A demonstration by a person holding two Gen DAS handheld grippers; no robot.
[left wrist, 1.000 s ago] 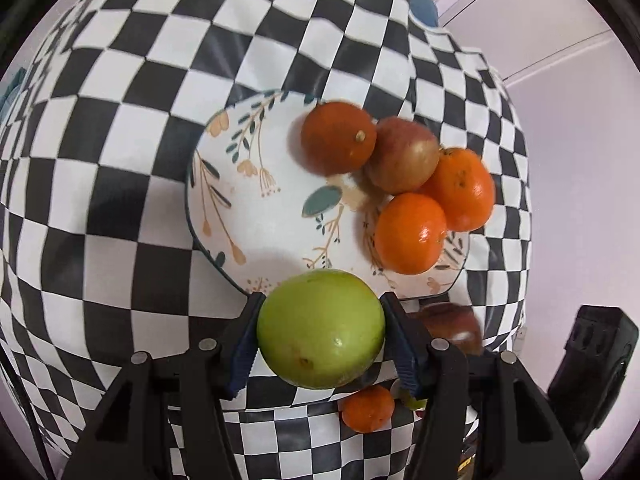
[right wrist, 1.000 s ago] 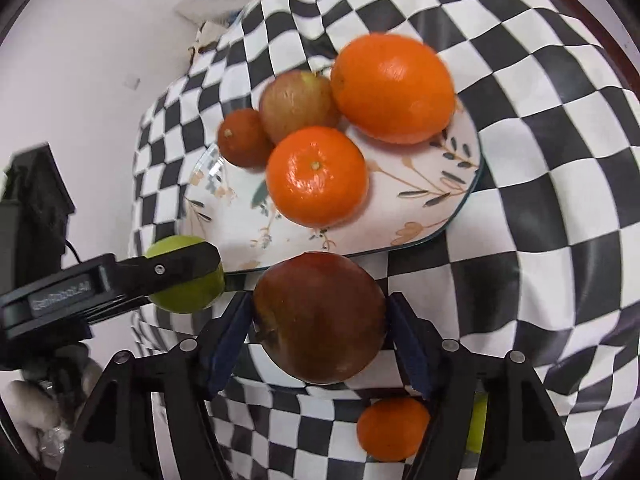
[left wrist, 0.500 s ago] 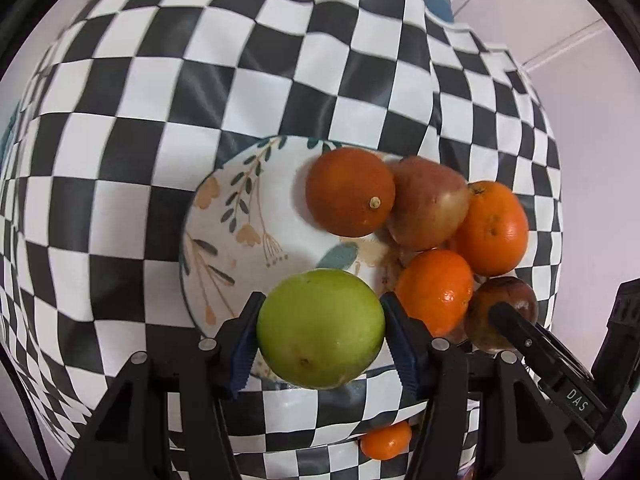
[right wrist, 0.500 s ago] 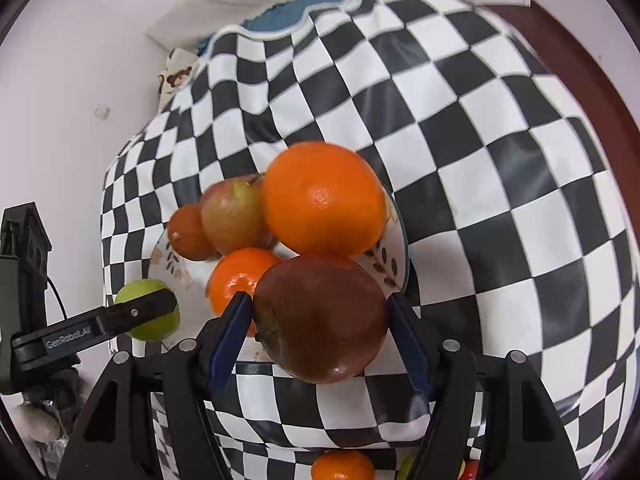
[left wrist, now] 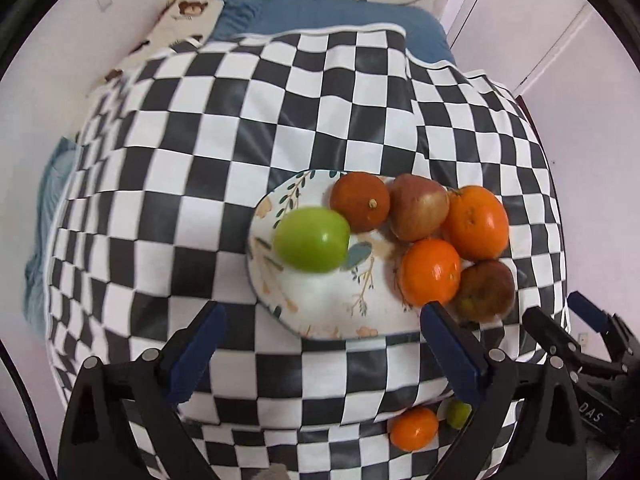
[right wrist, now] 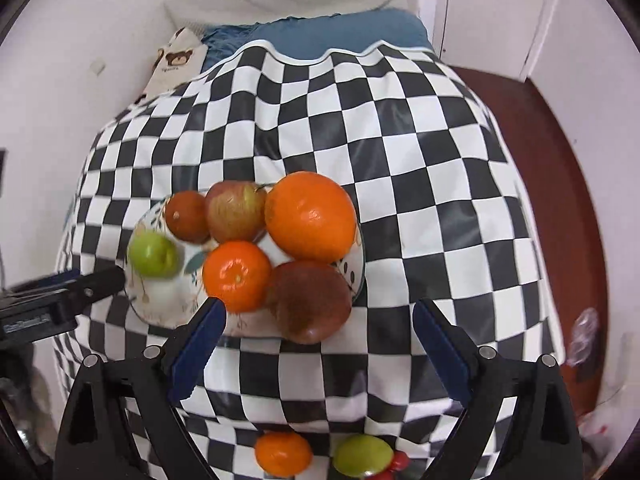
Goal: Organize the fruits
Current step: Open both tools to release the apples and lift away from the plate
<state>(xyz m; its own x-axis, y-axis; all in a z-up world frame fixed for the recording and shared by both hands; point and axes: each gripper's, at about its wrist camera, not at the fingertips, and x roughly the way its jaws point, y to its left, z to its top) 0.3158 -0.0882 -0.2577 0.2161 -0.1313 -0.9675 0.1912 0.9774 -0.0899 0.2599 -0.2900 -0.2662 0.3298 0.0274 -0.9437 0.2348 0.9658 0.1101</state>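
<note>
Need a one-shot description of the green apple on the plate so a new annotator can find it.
Find the floral plate on the checkered cloth. Six fruits sit on it, five clustered on one side. The green apple lies alone on the other side, next to the dark orange: the plate's only green fruit.

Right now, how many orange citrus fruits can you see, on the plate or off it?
4. Three on the plate: a large orange at the back right, a tangerine in front, a darker one at the back left. A fourth lies off it, nearer. Others may be hidden.
</note>
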